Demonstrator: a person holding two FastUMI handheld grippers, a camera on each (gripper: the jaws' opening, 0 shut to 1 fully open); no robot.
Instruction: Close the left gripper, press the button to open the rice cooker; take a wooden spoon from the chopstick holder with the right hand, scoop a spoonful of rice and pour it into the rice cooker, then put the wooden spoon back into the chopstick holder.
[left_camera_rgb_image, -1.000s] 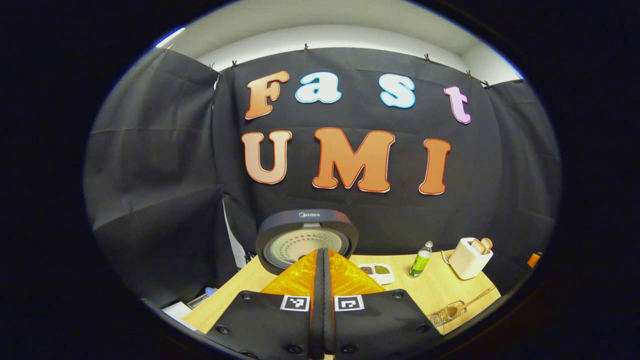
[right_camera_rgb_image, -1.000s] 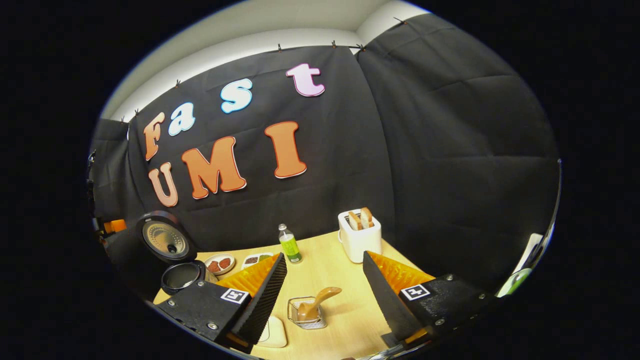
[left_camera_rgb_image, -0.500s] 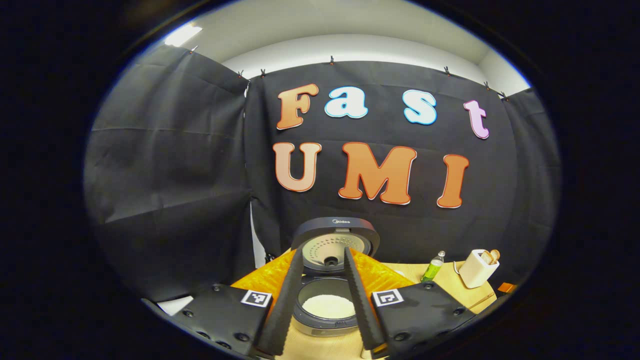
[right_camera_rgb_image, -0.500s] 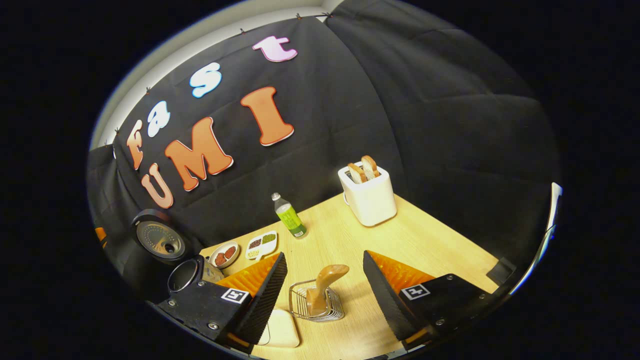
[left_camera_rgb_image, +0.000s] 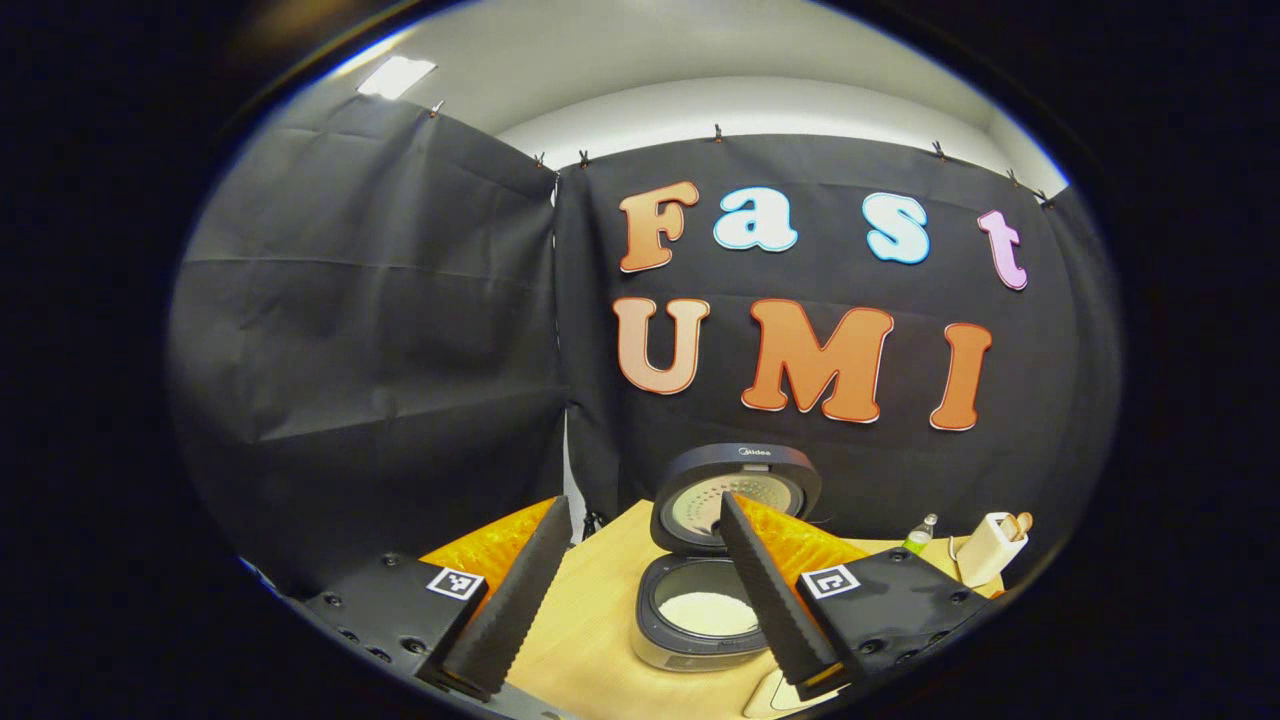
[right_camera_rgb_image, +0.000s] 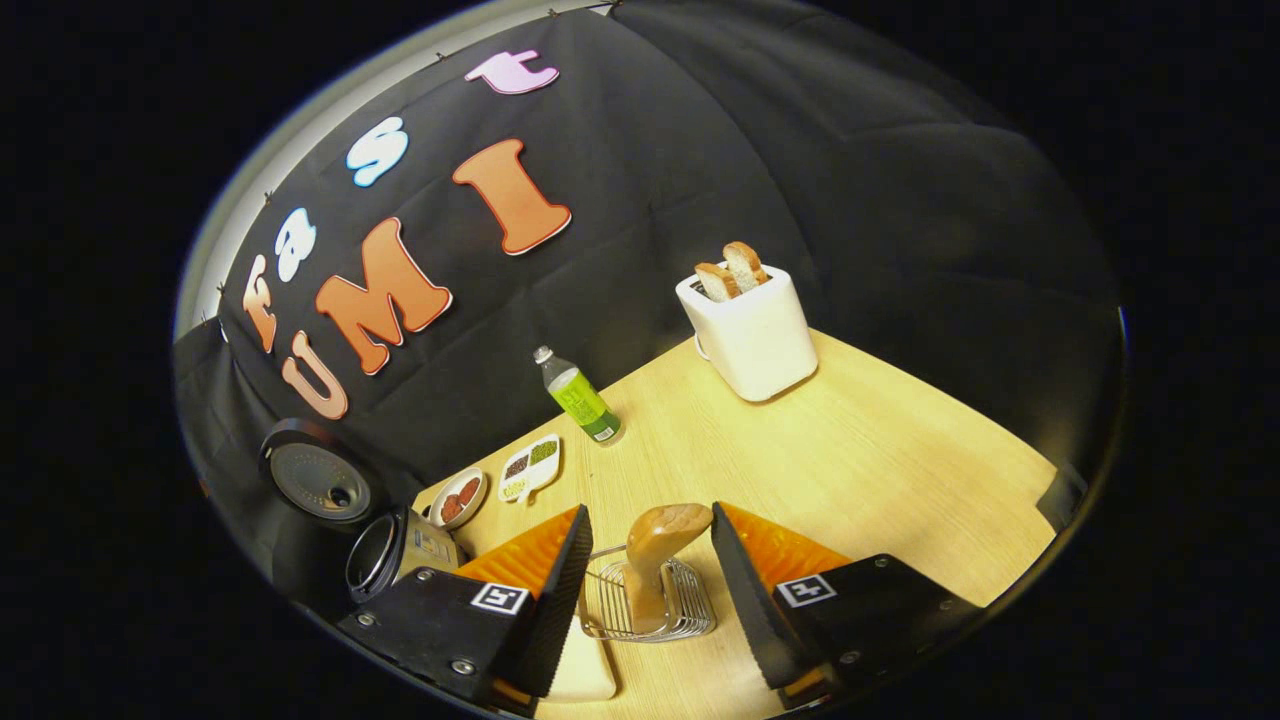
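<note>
Standing handle-up in the wire chopstick holder (right_camera_rgb_image: 648, 603) near the front of the wooden table (right_camera_rgb_image: 880, 450), the wooden spoon (right_camera_rgb_image: 655, 560) has its long axis close to vertical, leaning slightly right at the top, with its bowl end down in the holder. The right gripper (right_camera_rgb_image: 640, 590) has its jaws set wide, one either side of the handle and not touching it. The spoon looks light, rigid and smooth, so a firm pinch across the rounded upper handle should serve best; the light holder may lift with it. Far left, the rice cooker (right_camera_rgb_image: 385, 545) sits with its lid (right_camera_rgb_image: 318, 478) up. In the left gripper view, the left gripper (left_camera_rgb_image: 640, 600) is spread wide and empty, with the cooker's white rice (left_camera_rgb_image: 708, 612) beyond it.
</note>
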